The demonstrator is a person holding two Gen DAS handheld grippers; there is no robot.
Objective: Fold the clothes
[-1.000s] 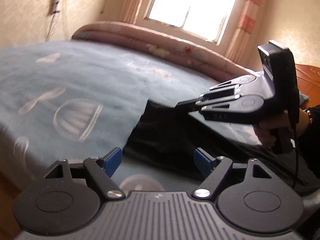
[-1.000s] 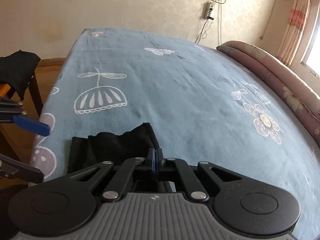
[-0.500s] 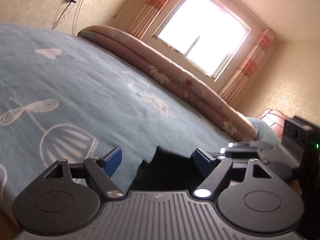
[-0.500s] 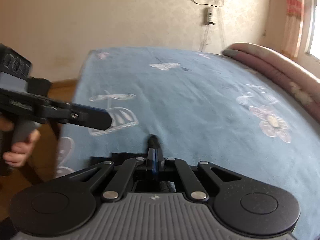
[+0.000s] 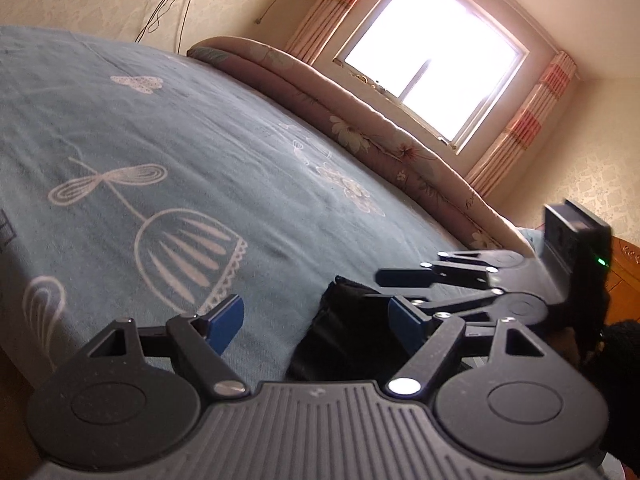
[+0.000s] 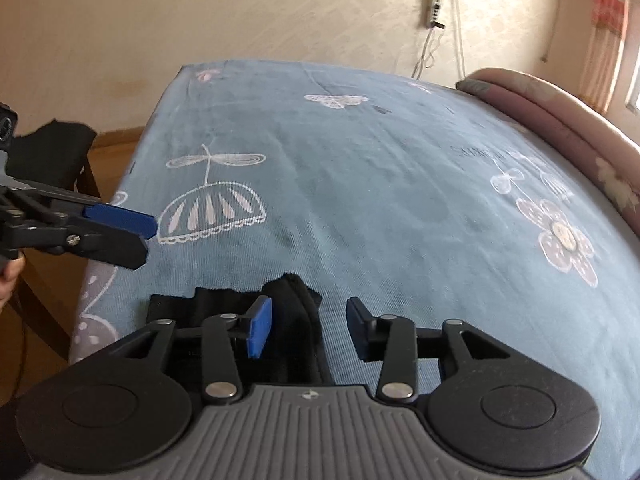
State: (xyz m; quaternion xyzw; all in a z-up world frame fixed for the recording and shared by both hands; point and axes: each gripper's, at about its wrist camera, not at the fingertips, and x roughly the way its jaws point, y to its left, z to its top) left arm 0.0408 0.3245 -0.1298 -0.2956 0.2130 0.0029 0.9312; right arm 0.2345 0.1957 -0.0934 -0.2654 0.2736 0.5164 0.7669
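Garment: black garment (image 6: 288,320) lay folded on the blue bedspread (image 6: 400,200), near its front edge.
Right gripper (image 6: 308,326): jaws were opening – cloth lay below and between them, pads off it.
Left gripper (image 5: 316,322): jaws stood wide apart, gripping nothing – low over the bedspread, the garment's edge just beyond.
Backdrop: rolled pink quilt (image 5: 360,136) under a bright window (image 5: 432,52).

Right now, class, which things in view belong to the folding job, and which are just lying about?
Belong to the job:
- black garment
- right hand-held gripper, jaws opening over it
- left hand-held gripper, open
- blue bedsheet

Lying about:
- rolled floral quilt
- dark cloth on chair
- curtains
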